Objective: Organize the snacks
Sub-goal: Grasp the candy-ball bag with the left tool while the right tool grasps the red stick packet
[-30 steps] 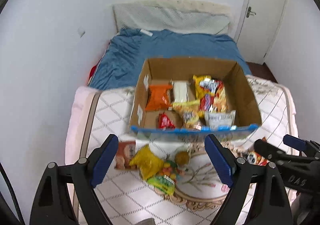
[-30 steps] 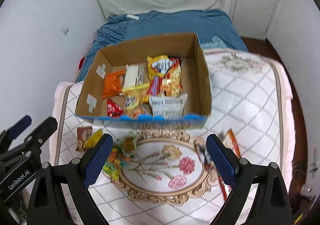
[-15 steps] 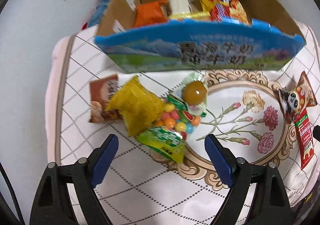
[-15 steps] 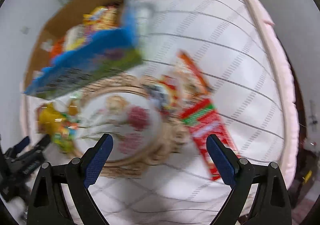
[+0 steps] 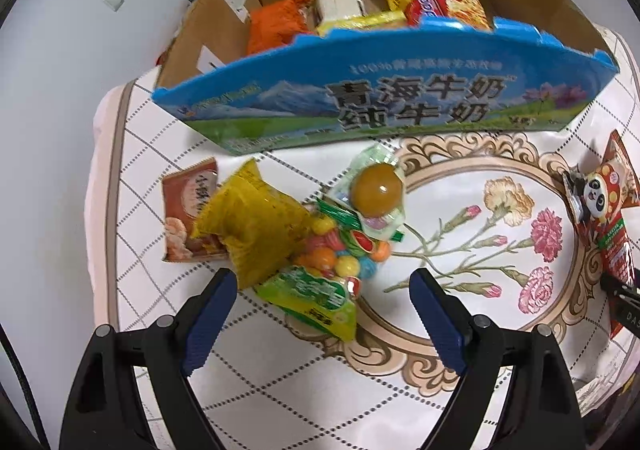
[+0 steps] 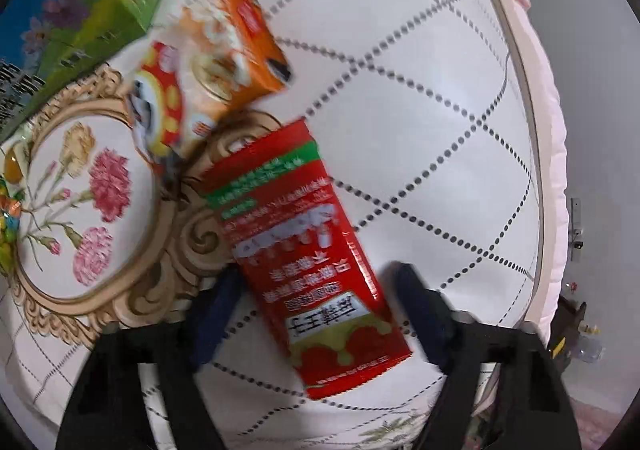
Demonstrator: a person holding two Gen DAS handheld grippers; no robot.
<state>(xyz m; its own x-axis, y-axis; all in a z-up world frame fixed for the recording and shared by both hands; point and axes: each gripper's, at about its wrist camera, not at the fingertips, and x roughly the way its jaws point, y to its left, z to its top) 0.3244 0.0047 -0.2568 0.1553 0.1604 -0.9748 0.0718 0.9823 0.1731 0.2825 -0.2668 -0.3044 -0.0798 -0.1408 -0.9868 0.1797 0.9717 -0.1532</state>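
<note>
Over on the left, my left hand-held gripper (image 5: 318,286) hangs wide open above the pile near the bed's (image 5: 132,154) left edge: brown packet (image 5: 182,206) lowest, yellow bag (image 5: 250,226) lapped over it, green candy bag (image 5: 320,290) poking right between my fingers. The round jelly cup (image 5: 376,190) sits just beyond, touching the candy. Behind them all stands the cardboard box (image 5: 380,106), already partly filled with snacks.

Moving right, my right hand-held gripper (image 6: 316,310) is open too, fingers straddling the near end of the red carton (image 6: 304,250), not yet touching it as far as I can tell; this view is blurred. The orange packet (image 6: 228,50) and panda packet (image 6: 160,110) lie beyond it, overlapping.

Risks, as I judge them: the left pile overlaps, so closing here could drag the yellow bag along or pinch only slippery film. On the right, the carton lies skewed to my fingers and could twist out.
</note>
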